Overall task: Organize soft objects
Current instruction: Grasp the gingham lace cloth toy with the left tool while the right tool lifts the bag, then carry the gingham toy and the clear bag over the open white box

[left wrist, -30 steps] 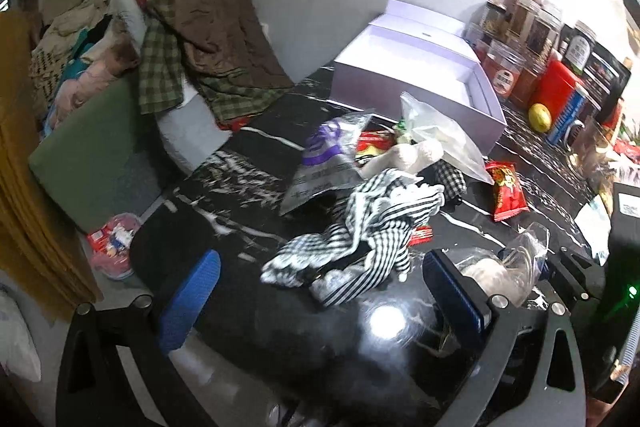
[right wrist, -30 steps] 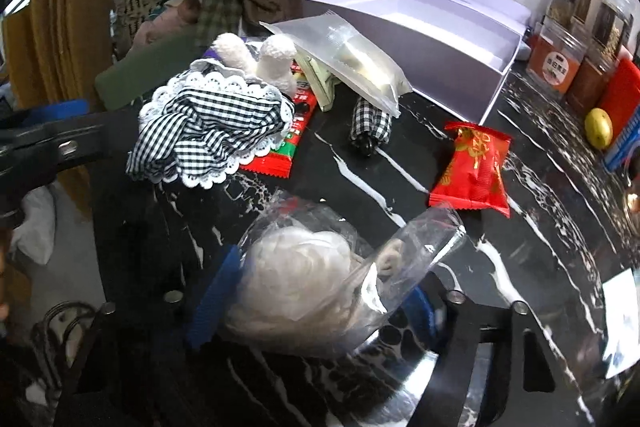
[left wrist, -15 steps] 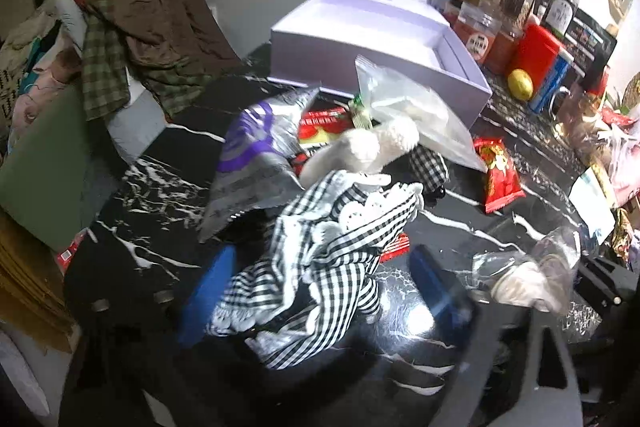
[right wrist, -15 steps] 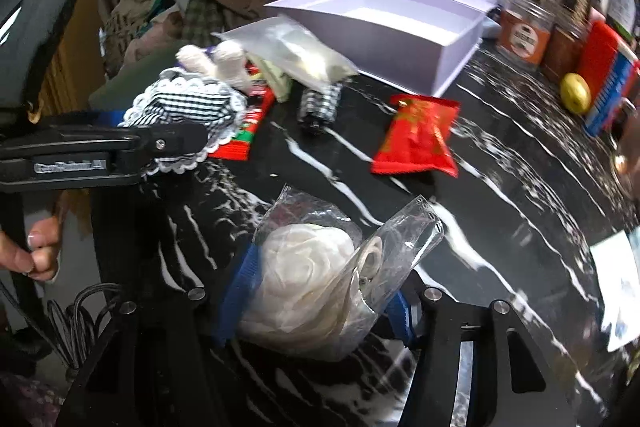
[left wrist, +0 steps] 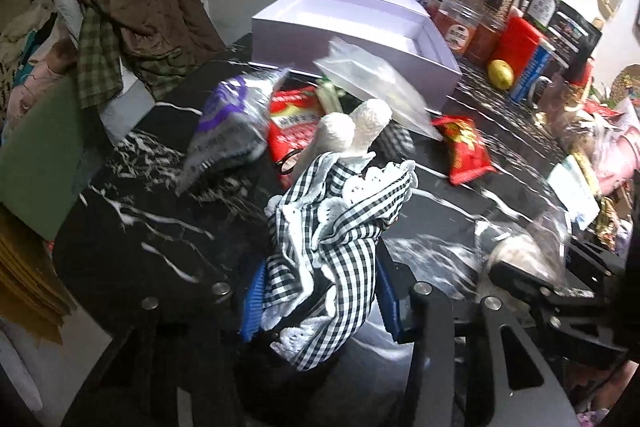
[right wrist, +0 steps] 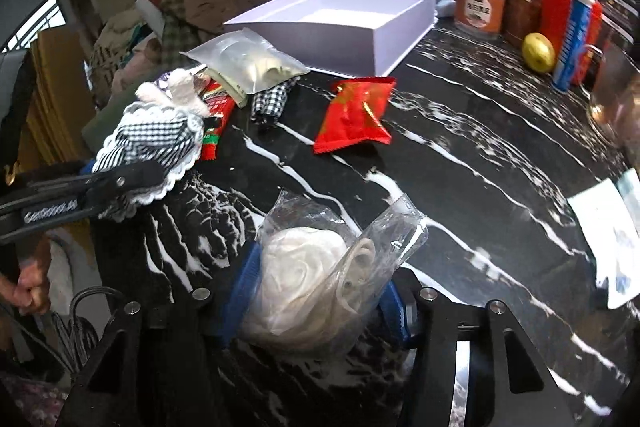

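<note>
Closing on the gingham doll [left wrist: 332, 239], left tongs [left wrist: 320, 303] with blue pads against the bunched cloth at both sides; closing too, right tongs [right wrist: 320, 303], clamped on the bagged white item [right wrist: 312, 279]. Doll at near centre of the worktop [left wrist: 152, 227], bag at near right, white box [right wrist: 344, 23] open and empty at the far side.

Likely trouble: only loose fabric pinched, so the doll's body could sag or slip out on lifting; trailing lace hem could snag or drag the purple packet [left wrist: 232, 123] and red packets [left wrist: 298, 119] lying just beyond. Slick plastic could slide from the right pads.

Room: bare worktop at centre right, past the red snack bag [right wrist: 356, 115]. Jars [right wrist: 480, 7] crowding the far right, clothes pile [left wrist: 132, 15] off the far left edge, worktop's left edge close to the doll.
</note>
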`<state>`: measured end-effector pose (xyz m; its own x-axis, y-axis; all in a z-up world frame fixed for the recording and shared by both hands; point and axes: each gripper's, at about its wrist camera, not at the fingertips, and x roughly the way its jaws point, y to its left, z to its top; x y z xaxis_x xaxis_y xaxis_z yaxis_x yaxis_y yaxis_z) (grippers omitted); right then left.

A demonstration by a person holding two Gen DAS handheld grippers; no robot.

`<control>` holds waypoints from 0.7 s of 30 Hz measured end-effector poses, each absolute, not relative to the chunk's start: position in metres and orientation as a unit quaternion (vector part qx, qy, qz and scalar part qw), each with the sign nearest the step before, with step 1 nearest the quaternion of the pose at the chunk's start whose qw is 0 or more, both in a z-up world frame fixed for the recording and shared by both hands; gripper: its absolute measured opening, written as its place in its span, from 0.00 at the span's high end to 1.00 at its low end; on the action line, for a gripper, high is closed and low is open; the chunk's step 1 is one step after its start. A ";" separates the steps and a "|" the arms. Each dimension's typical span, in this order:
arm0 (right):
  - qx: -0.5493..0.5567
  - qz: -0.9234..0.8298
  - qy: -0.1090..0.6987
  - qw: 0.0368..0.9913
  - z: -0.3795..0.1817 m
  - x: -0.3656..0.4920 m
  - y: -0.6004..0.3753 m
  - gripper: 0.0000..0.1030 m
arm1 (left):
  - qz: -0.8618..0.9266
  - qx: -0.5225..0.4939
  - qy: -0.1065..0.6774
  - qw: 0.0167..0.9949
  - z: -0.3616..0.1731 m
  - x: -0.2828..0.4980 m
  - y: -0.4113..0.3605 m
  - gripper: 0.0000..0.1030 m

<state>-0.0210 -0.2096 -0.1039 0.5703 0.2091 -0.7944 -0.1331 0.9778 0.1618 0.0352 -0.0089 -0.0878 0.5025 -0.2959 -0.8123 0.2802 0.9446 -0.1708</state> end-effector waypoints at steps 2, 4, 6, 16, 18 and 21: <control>0.046 0.095 0.450 0.887 -0.102 -0.026 -0.213 0.46 | -0.177 -0.017 0.472 0.864 -0.085 0.027 -0.013 0.55; 0.051 0.094 0.446 0.889 -0.100 -0.030 -0.217 0.47 | -0.186 -0.023 0.471 0.862 -0.081 0.019 -0.017 0.55; 0.056 0.093 0.441 0.891 -0.098 -0.035 -0.220 0.47 | -0.193 -0.023 0.468 0.862 -0.077 0.013 -0.023 0.55; 0.068 0.092 0.410 0.905 -0.077 -0.062 -0.237 0.49 | -0.221 -0.026 0.441 0.869 -0.055 -0.010 -0.042 0.55; 0.072 0.093 0.404 0.907 -0.072 -0.064 -0.239 0.49 | -0.225 -0.023 0.434 0.872 -0.050 -0.012 -0.045 0.55; 0.079 0.096 0.394 0.911 -0.063 -0.065 -0.243 0.49 | -0.231 -0.020 0.423 0.876 -0.041 -0.013 -0.049 0.55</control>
